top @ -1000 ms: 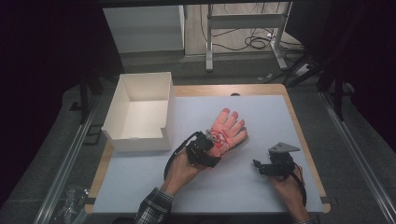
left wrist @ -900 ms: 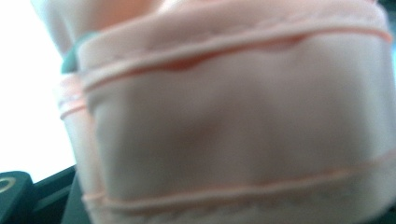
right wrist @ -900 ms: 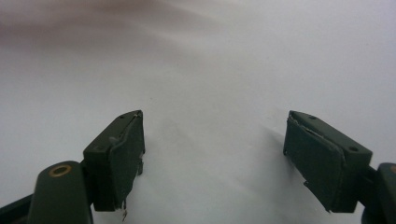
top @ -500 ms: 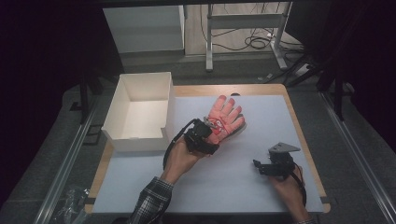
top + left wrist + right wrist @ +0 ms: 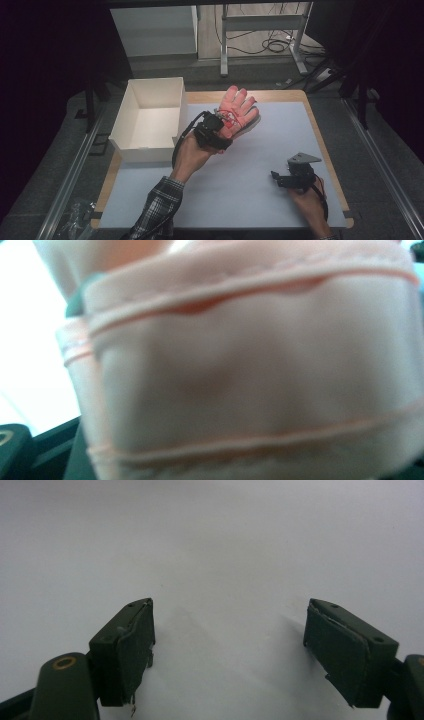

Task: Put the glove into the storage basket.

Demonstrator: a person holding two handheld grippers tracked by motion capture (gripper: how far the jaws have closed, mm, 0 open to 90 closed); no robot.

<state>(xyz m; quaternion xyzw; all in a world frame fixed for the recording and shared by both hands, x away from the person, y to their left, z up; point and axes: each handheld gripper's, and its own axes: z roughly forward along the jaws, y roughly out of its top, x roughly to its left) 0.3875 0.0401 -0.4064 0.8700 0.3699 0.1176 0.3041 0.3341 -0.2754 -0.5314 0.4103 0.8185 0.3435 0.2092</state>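
Note:
A pink glove [image 5: 237, 111] with red markings hangs lifted above the table's back middle, fingers pointing up and away. My left gripper [image 5: 218, 128] is shut on its cuff end, just right of the white box [image 5: 150, 120]. In the left gripper view the pink fabric [image 5: 250, 370] sits blurred right against the camera, hiding the jaws. My right gripper [image 5: 278, 179] rests near the table's front right, held by a hand. The right gripper view has its jaws wide apart, my right gripper [image 5: 227, 650] open over bare grey surface.
The open white box stands at the table's back left, empty inside. A light grey mat [image 5: 240, 190] covers the wooden table. Behind the table are a white cabinet [image 5: 155, 30], metal legs and cables on the floor. Rails run along both sides.
My left gripper has carried the glove up and toward the back left, nearer the box. The right gripper has stayed in place.

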